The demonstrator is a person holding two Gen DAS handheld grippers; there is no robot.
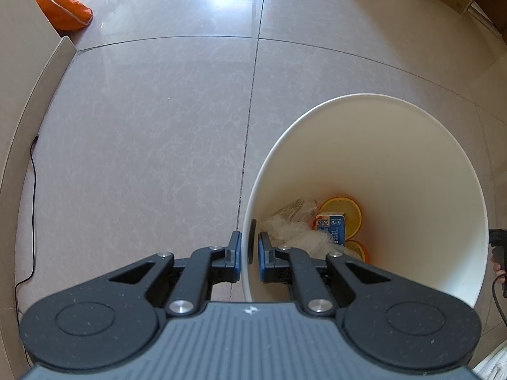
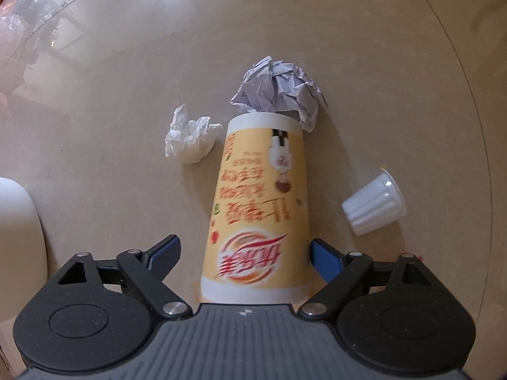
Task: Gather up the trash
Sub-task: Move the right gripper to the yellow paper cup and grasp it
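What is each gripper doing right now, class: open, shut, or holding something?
Left gripper: shut on the white bin's rim.
Right gripper: open, one finger on each side of the yellow cup, not clamped.

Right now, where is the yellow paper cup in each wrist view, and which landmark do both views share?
Left wrist: not in it; the left tongs grip the rim of the white bin.
Right wrist: the yellow paper cup is at centre, between the open right tongs.
Shared landmark: the glossy floor.
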